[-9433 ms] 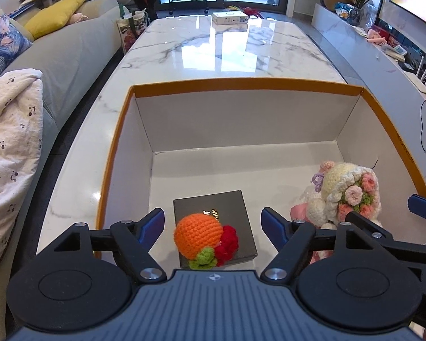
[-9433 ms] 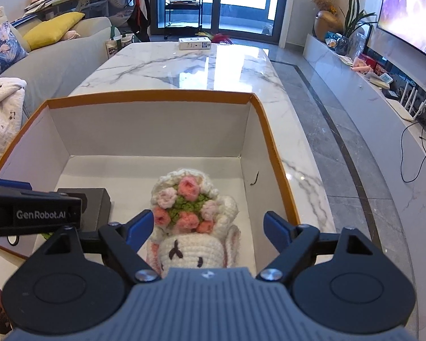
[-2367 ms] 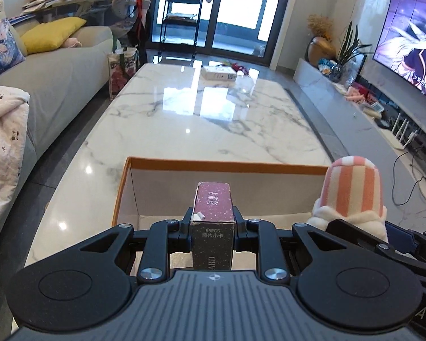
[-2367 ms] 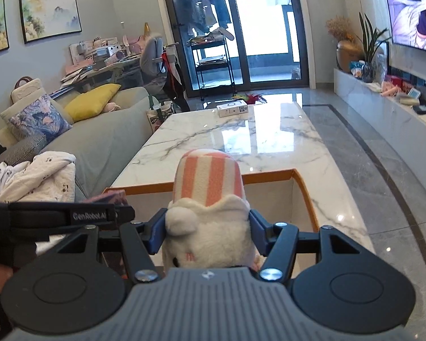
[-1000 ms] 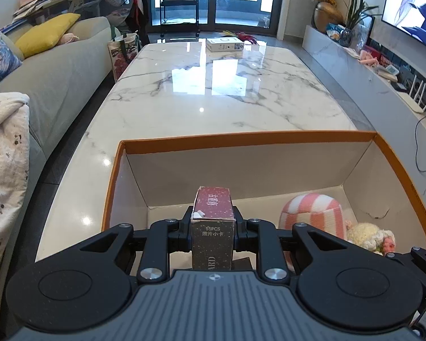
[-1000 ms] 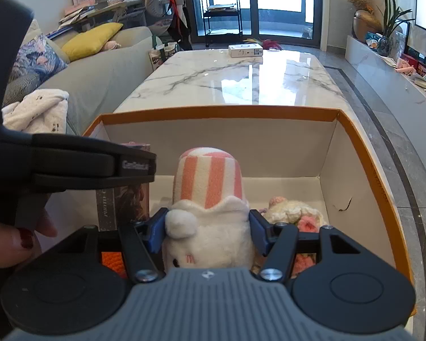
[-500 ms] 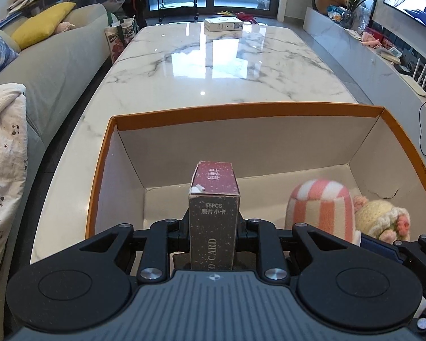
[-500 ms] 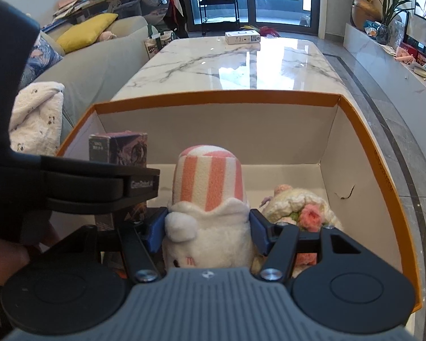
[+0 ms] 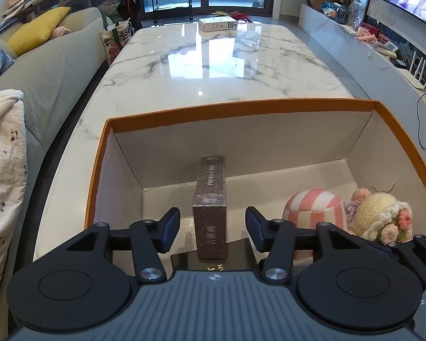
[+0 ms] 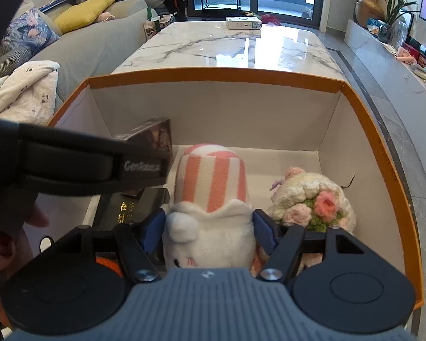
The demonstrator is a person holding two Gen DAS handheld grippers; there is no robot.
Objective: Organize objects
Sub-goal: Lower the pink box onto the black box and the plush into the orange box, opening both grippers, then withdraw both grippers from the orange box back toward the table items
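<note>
Inside the orange-rimmed box [image 9: 241, 106] a dark card box [image 9: 210, 207] leans forward, its near end on a flat black box [image 9: 241, 258]. My left gripper [image 9: 213, 227] is open and its jaws are opening, with clear gaps on both sides of the card box. A white plush with a pink-striped hat [image 10: 213, 176] stands on the box floor between the jaws of my right gripper [image 10: 210, 230]. These jaws are opening too, and the pads sit at its sides without squeezing. A crocheted flower doll [image 10: 312, 201] lies to its right.
The box stands at the near end of a marble table [image 9: 227, 56] with a small white carton [image 9: 217, 24] at the far end. A sofa [image 9: 56, 65] and a blanket [image 9: 2, 156] lie left. A person's hand [image 10: 2, 244] holds the left gripper.
The left jaws have let go of the card box, which has tipped forward onto the black box. The right jaws have widened a little around the plush.
</note>
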